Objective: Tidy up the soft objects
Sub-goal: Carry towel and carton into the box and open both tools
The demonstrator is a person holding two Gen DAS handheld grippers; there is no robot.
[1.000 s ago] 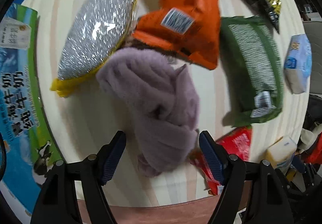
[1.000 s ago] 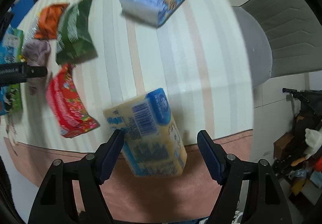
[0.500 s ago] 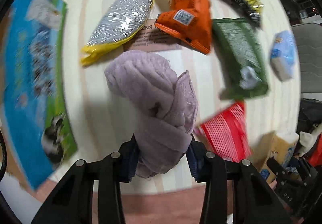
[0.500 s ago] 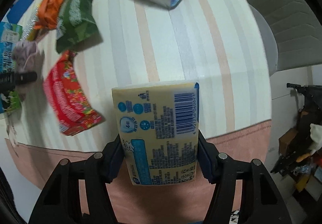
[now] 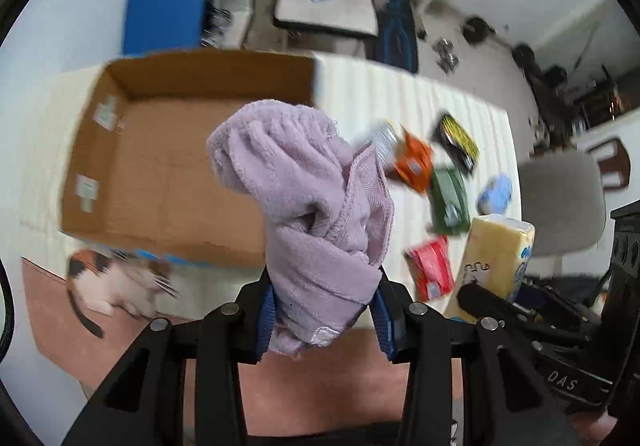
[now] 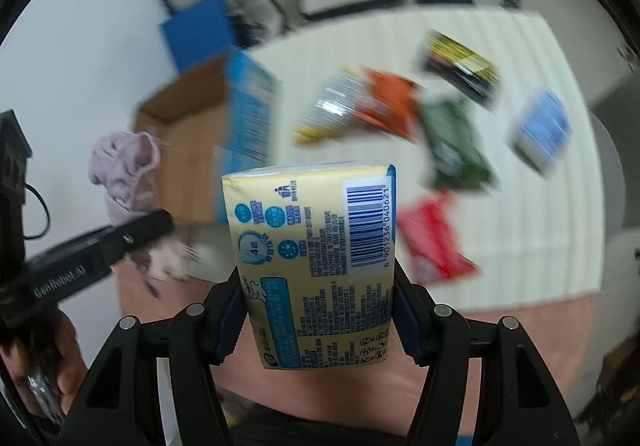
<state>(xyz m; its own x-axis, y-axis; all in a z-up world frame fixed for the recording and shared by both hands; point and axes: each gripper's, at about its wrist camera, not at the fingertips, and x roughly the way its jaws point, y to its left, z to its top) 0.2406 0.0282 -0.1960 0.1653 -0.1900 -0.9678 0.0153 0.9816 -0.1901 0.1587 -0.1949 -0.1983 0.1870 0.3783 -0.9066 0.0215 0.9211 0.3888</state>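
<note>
My left gripper is shut on a lilac towel and holds it in the air, in front of an open cardboard box. My right gripper is shut on a yellow tissue pack, lifted above the table's near edge. The tissue pack also shows in the left wrist view, and the towel shows in the right wrist view, beside the box.
On the striped table lie a red packet, a green packet, an orange packet, a silver-yellow packet, a black-yellow packet and a blue tissue pack. A calico cat stands by the box. A grey chair is at the right.
Both grippers have risen off the table with their loads and tilted up; the box and room have come into view. The towel and tissue pack stay gripped.
</note>
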